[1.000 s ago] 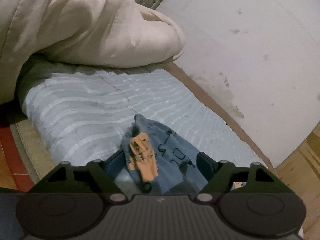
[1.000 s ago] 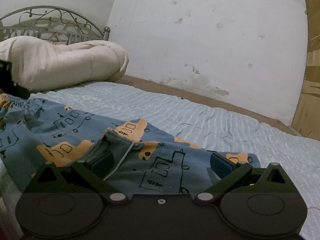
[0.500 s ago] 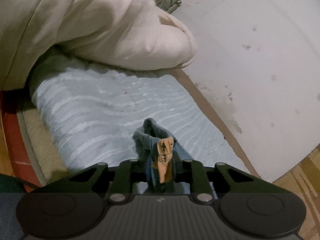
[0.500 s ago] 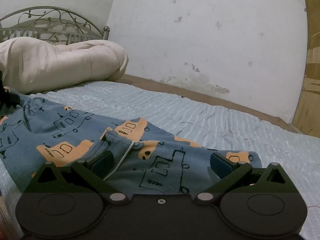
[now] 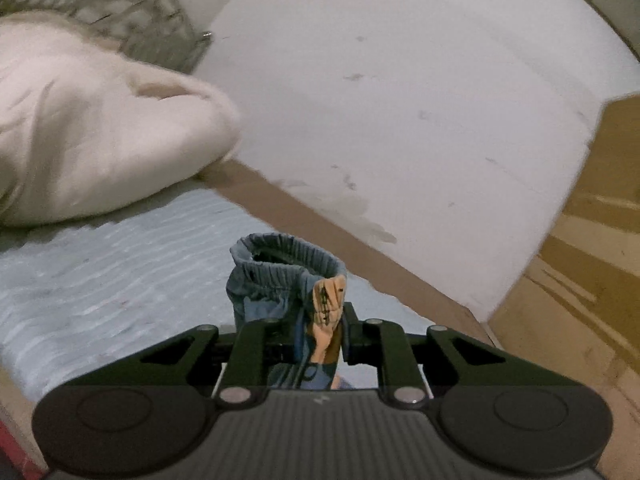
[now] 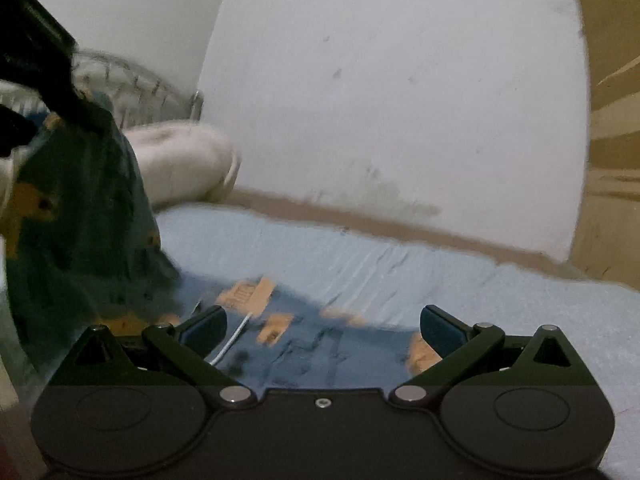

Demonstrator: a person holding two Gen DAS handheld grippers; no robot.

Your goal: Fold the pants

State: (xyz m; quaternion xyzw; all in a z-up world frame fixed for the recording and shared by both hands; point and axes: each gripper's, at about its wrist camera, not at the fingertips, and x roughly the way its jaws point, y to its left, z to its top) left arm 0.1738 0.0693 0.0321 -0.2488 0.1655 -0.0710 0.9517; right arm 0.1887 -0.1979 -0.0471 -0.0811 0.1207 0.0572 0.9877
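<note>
On the bed, spread with a pale blue ribbed sheet, lay the pants: blue cotton printed with orange vehicles outlined in black, a thin white cord showing near the middle. In the left wrist view the left hand-held gripper was clamped tight on a bunched fold of them at six o'clock, the ribbed elastic waistband standing up in a loop above the jaws. In the right wrist view that lifted part hung at nine o'clock, draping down to the sheet. The right hand-held gripper stood wide apart over the flat part, pressing on nothing. A cream duvet was heaped at ten o'clock against the metal headboard.
</note>
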